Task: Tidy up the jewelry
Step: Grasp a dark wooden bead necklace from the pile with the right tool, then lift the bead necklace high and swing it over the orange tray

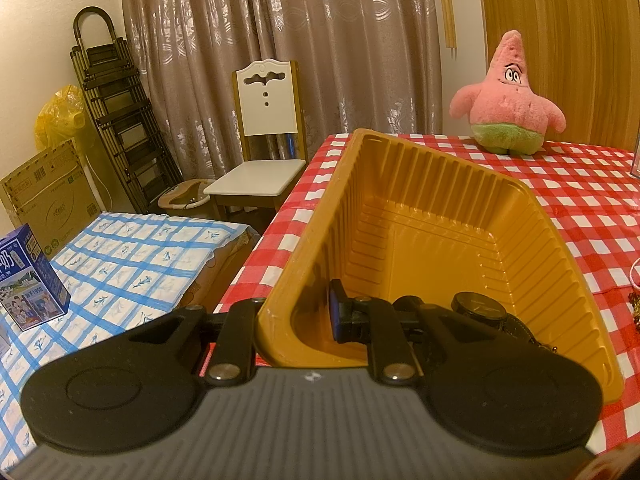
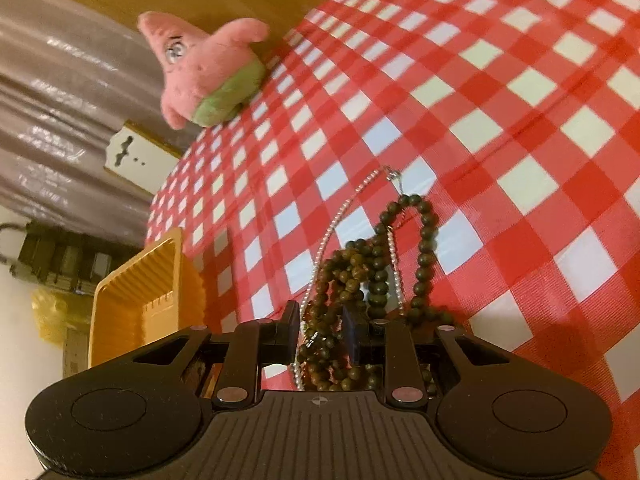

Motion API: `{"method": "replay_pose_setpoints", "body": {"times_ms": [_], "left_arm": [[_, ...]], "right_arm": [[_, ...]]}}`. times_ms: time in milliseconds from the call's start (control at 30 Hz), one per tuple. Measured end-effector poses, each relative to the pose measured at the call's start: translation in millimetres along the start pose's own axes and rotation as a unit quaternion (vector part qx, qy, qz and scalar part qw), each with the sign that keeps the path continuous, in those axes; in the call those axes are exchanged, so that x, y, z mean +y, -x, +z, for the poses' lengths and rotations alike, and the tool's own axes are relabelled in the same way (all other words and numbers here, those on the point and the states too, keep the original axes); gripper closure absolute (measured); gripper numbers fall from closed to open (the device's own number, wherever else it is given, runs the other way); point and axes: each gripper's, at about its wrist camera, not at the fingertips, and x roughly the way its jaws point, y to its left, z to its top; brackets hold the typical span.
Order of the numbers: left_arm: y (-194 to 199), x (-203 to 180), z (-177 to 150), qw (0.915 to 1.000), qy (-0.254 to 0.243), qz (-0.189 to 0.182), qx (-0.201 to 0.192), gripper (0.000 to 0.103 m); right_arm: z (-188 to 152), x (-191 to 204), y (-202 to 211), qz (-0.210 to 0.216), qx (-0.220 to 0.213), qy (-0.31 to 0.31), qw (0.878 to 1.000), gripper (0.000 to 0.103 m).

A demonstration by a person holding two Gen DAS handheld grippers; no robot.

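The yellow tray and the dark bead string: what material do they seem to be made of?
The yellow tray looks like thin moulded plastic: glossy, with ribbed walls and stepped ridges inside. The dark bead string looks like wood or seed beads, brown-green, round, with a dull shine; polished stone cannot be ruled out. It lies on the checked cloth, which looks like wipeable vinyl with a slight sheen.

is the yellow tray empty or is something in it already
Not empty. A black watch lies at the near end of the yellow tray; the rest of its floor is bare. The beads are on the tablecloth.
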Motion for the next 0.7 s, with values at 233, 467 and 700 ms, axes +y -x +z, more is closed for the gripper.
{"method": "replay_pose_setpoints", "body": {"times_ms": [233,467,700], "left_arm": [[-0.1,0.0,0.0,1.0,0.0,0.0,0.0,0.086],[-0.3,-0.5,-0.3,1.0,0.0,0.0,0.0,0.086],[0.0,-0.3,-0.3,1.0,-0.001,0.0,-0.001,0.086]], "right_arm": [[2.6,-6.9,-13.7,-0.019,0.006,-0.046,0.999,0.089],[-1.5,6.1,-5.2,-0.013,-0.014,-0.001,1.0,0.096],[2.0,25.4,32.2,0.014,-0.063,0.055,0.996,0.096]]}}
